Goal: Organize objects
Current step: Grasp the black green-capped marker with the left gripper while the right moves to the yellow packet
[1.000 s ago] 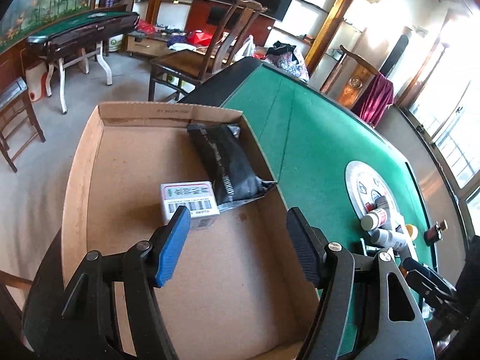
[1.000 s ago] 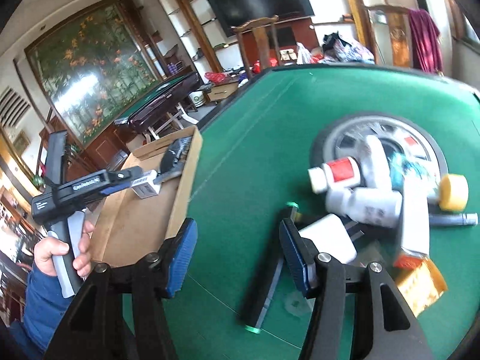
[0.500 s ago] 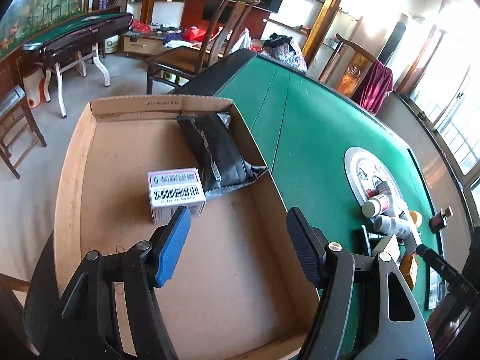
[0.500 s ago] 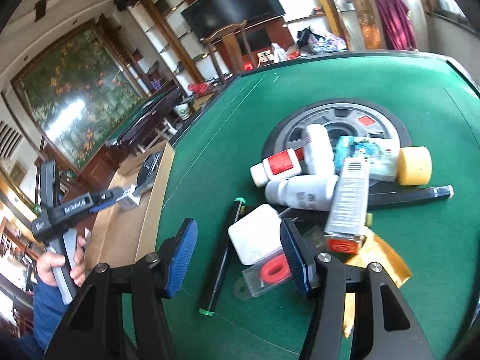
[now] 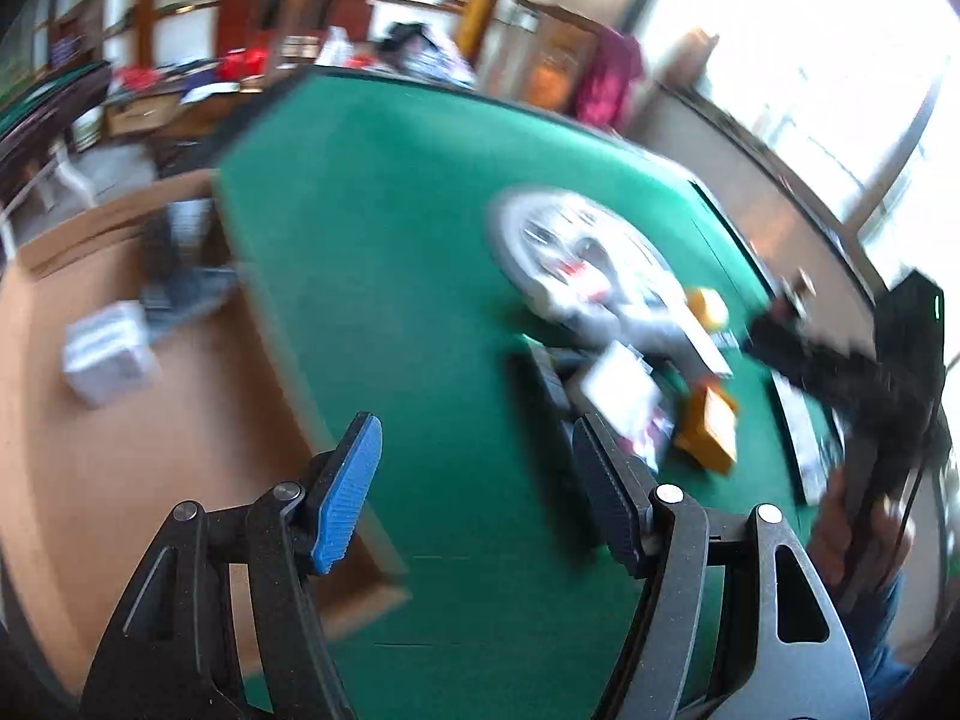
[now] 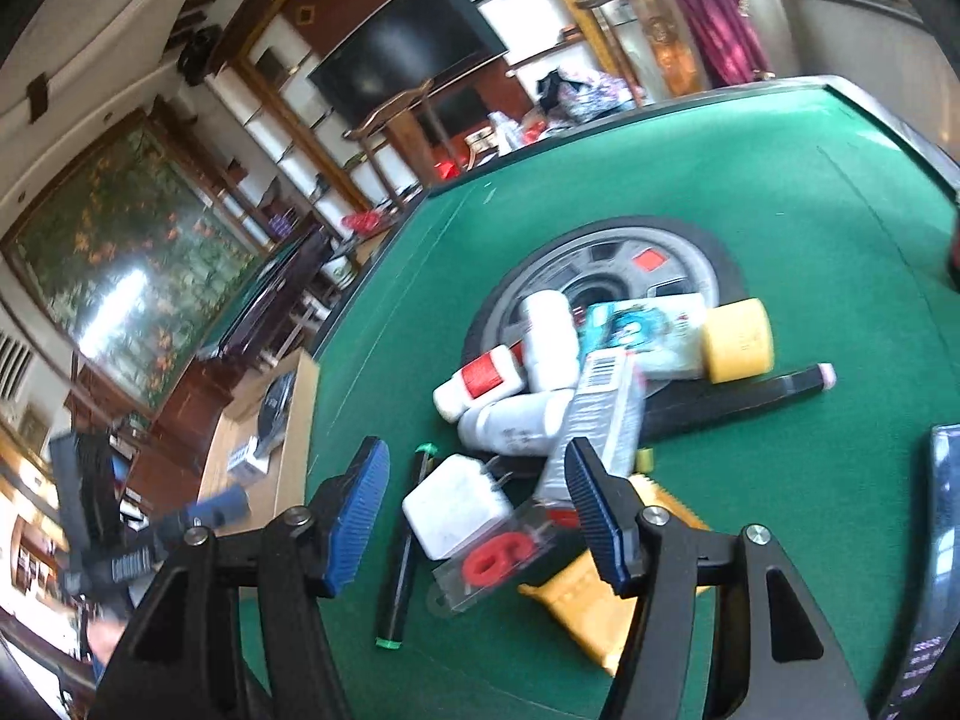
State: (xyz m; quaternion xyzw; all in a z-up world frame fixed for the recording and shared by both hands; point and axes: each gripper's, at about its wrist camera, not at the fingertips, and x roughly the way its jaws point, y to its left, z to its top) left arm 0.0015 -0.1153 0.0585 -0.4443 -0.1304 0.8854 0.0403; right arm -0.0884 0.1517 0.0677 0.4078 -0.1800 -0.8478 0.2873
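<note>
The right gripper (image 6: 474, 516) hangs over the near edge of the pile, its jaws opening with nothing pressed between the ribbed blue pads; the white charger block (image 6: 459, 507) lies below the gap. Judged next step: descend squarely, straddle the block across its flat sides, and avoid the clear blister pack (image 6: 504, 558) touching it (slippery film, likely to drag along). The left gripper (image 5: 474, 492) is spread and empty above the green felt (image 5: 390, 252). Beyond lie smooth white bottles (image 6: 516, 420), a yellow cylinder (image 6: 737, 333), then the cardboard box (image 6: 300, 414) at the table's edge.
</note>
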